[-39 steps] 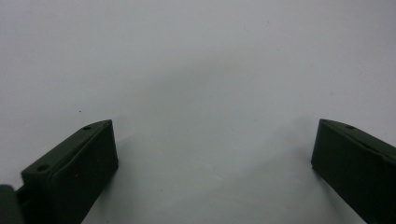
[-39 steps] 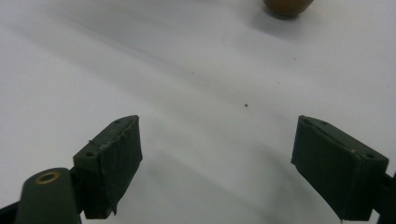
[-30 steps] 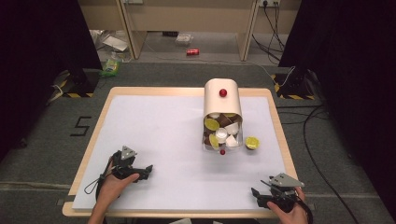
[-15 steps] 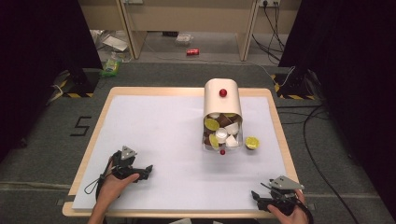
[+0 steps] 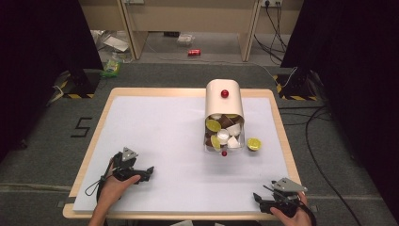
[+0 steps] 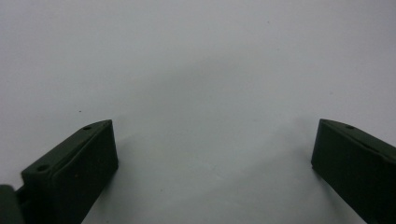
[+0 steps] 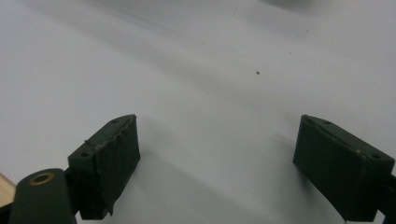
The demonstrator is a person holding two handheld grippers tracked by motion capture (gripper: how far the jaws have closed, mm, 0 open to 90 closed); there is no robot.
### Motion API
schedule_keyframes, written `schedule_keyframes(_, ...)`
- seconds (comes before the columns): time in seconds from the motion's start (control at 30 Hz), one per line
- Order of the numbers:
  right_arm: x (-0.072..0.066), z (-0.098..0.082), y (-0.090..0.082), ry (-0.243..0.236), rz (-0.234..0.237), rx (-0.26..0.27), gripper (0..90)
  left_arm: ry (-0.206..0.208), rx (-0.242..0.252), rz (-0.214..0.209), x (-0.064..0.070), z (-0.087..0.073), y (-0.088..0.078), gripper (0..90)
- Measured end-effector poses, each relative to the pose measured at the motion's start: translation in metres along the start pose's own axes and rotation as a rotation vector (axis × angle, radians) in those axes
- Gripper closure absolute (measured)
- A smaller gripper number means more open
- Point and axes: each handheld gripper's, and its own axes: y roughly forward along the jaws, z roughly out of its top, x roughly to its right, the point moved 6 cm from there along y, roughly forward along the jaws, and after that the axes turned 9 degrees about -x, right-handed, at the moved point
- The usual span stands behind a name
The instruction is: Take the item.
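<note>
Resting low at the near edge of the white table mat (image 5: 155, 127), both grippers sit well apart from the work: the left gripper (image 5: 147, 170) lies at the near left with its jaws spread wide over bare mat, nothing between them, and the right gripper (image 5: 258, 197) sits at the near right corner, its jaws having just been opening and now standing wide, also with nothing between them. The things to be handled are across the mat toward the far right: a cream tipped-over container (image 5: 224, 99) lying on its side with a small red ball (image 5: 225, 93) on top of it, and at its mouth a clear tray (image 5: 207, 146) crowded with white and brown capsule-like cups and yellow-green lime-like pieces. One lime half (image 5: 254, 143) lies loose on the mat just beside the tray, and a second red ball (image 5: 224, 153) sits at the tray's near edge. Several slips seem likely from here. A reach that brushes the container could roll the ball off its rounded top. The loose ball by the tray may skid away if a jaw touches it off-centre. Picking one piece out of the crowded tray risks dragging neighbours along or pushing the light tray across the smooth mat.
</note>
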Motion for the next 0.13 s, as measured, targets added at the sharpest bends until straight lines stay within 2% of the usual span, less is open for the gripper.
schedule_keyframes(0.13, 0.0001, 0.0000, 0.0001, -0.001, 0.001, 0.000, 14.5, 0.000, 0.000, 0.000, 0.0000, 0.0000, 0.0000, 0.0)
